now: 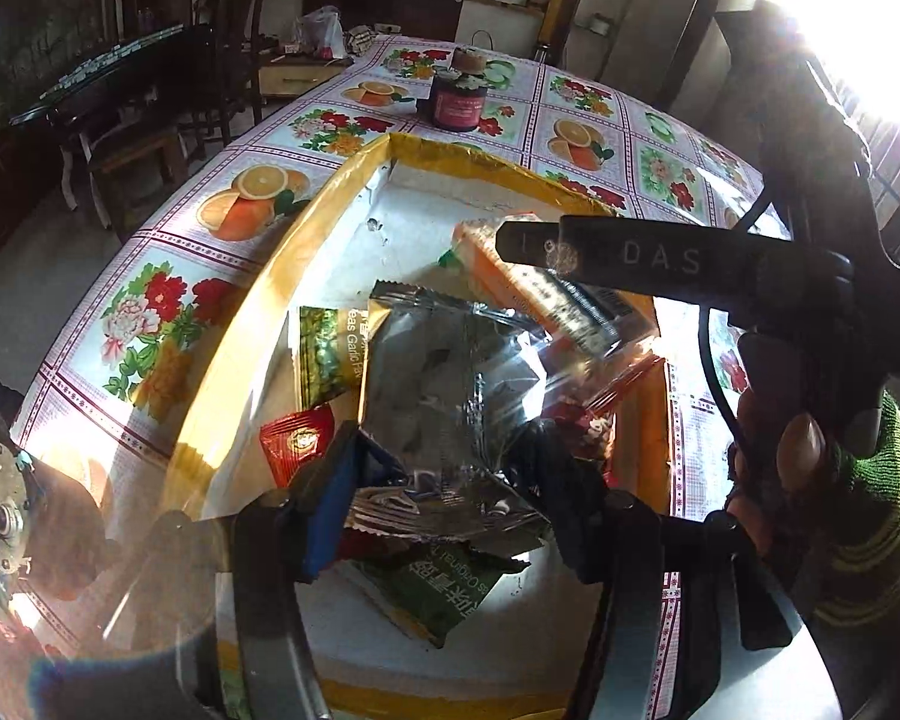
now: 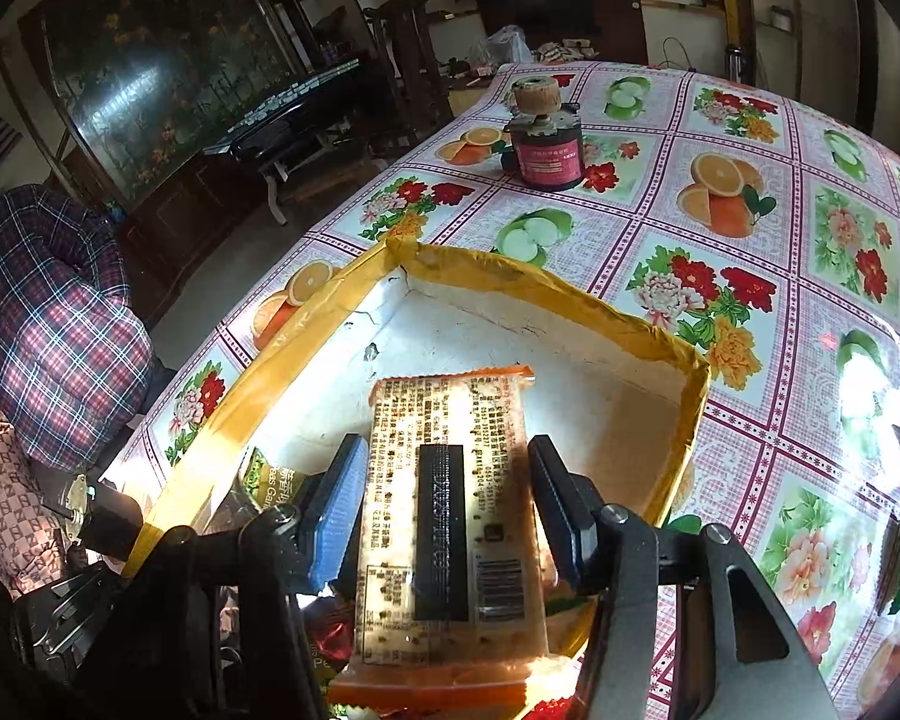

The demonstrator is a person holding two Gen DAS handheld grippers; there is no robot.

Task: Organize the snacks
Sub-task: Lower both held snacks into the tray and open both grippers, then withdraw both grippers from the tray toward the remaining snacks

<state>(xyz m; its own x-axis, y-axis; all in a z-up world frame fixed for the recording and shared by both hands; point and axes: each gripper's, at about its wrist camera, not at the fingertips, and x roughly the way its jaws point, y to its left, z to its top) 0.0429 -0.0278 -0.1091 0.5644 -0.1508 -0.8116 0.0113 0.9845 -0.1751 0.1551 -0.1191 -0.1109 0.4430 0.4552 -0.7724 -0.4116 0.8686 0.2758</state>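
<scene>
A white box with a yellow taped rim (image 1: pixel 330 192) (image 2: pixel 570 288) stands on the flowered tablecloth and holds several snack packets. My left gripper (image 1: pixel 444 492) hangs over it, a crumpled silver foil packet (image 1: pixel 450 384) lying between its fingers, which stand at the packet's edges without clearly pinching it. My right gripper (image 2: pixel 450 516) straddles a long orange cracker packet (image 2: pixel 444 420) (image 1: pixel 480 240), whose far end rests inside the box; the pads sit beside its long edges. A green pea packet (image 1: pixel 330 348) (image 2: pixel 264 480), a red packet (image 1: pixel 297 438) and another green packet (image 1: pixel 432 594) lie underneath.
A dark cylinder with a pink label and a cork-coloured top (image 1: pixel 459 99) (image 2: pixel 543 144) stands on the tablecloth (image 2: pixel 750 300) beyond the box. A person in a plaid jacket (image 2: pixel 48 324) sits at the table's left edge. A hand in a green striped sleeve (image 1: pixel 870 510) holds the right gripper.
</scene>
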